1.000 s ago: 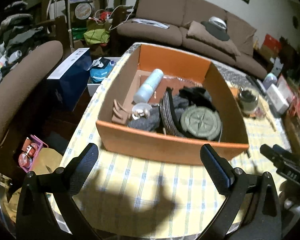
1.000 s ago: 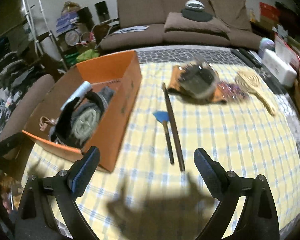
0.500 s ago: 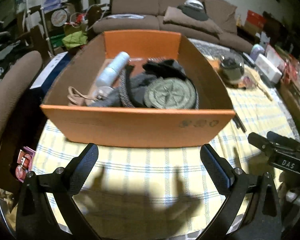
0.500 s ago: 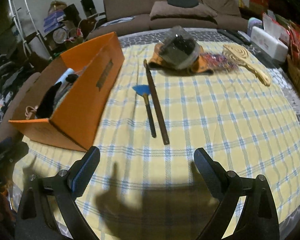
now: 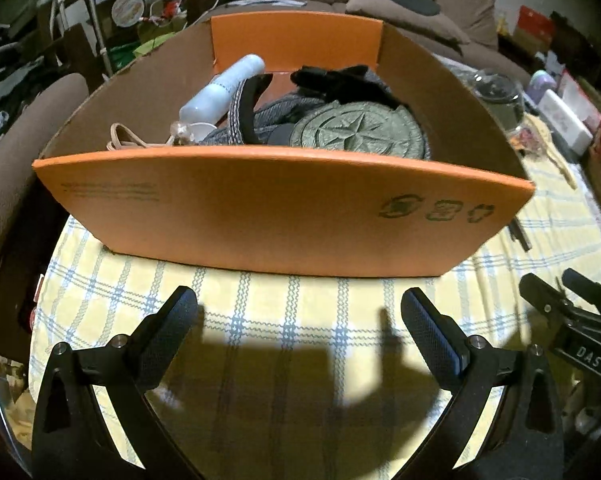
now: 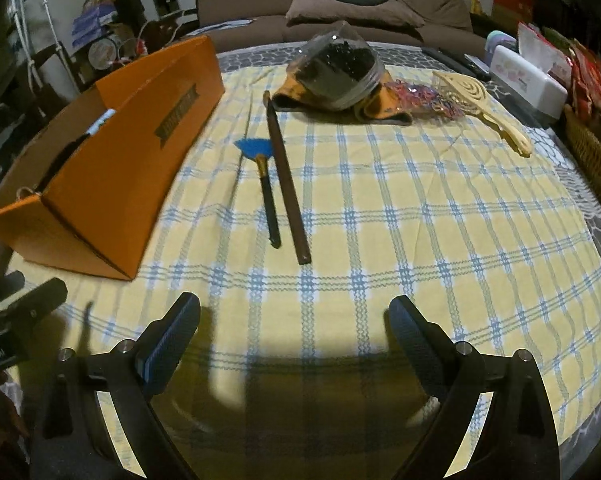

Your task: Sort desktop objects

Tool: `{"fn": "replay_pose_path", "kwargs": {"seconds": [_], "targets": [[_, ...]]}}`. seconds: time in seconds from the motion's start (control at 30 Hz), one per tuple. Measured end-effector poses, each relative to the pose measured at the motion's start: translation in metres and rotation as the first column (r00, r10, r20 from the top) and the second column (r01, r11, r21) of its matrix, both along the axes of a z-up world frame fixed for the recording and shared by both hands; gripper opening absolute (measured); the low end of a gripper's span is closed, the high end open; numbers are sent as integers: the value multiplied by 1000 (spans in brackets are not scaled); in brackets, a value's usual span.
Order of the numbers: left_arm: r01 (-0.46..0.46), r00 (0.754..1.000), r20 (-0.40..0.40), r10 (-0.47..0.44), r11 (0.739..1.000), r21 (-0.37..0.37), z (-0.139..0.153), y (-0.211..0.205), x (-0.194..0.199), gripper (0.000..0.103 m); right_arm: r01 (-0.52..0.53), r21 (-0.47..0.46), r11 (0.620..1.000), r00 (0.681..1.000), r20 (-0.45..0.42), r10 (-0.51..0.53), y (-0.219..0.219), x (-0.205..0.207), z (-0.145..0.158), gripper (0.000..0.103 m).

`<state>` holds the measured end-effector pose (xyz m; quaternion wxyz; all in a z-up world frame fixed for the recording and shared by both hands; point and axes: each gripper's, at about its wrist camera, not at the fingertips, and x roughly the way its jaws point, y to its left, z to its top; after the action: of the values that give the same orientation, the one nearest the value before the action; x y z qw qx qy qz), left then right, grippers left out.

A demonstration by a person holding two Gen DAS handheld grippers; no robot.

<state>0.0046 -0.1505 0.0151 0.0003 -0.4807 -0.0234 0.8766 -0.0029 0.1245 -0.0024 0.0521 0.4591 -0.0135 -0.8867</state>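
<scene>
Two wide-open grippers above a checked tablecloth, each holding nothing.

In the left wrist view, the left gripper [image 5: 300,312] is seen spread wide just before the near wall of one orange cardboard box [image 5: 284,212]; one pale blue bottle [image 5: 224,92] and one green compass-star disc [image 5: 356,132] are lying inside. In the right wrist view, the right gripper [image 6: 294,320] is also spread wide over bare tablecloth [image 6: 440,240]. One blue fan brush [image 6: 260,172] and one brown stick [image 6: 286,180] are placed side by side, right of the box; one wooden hairbrush [image 6: 484,108] is near the far right edge.
</scene>
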Motion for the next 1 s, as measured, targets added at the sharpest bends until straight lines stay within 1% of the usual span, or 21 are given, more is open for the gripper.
{"fn": "replay_pose_path", "kwargs": {"seconds": [0.17, 0.23, 0.37, 0.6, 1.0], "targets": [[-13, 999, 39, 12, 1000, 15, -17, -1, -6, 102, 25, 27, 999, 1000, 6, -25, 3, -3, -10, 97], [-18, 999, 43, 17, 1000, 8, -22, 0, -6, 102, 25, 50, 998, 1000, -7, -25, 1, -3, -13, 99], [-15, 1000, 2, 15, 999, -32, -25, 5, -1, 103, 13, 74, 997, 1000, -11, -12, -4, -4, -16, 103], [-47, 998, -42, 45, 998, -39, -28, 9, 8, 103, 22, 82, 996, 1000, -23, -20, -5, -4, -17, 103], [-47, 998, -43, 45, 998, -34, -30, 15, 13, 103, 21, 83, 996, 1000, -23, -20, -5, -4, -17, 103]]}}
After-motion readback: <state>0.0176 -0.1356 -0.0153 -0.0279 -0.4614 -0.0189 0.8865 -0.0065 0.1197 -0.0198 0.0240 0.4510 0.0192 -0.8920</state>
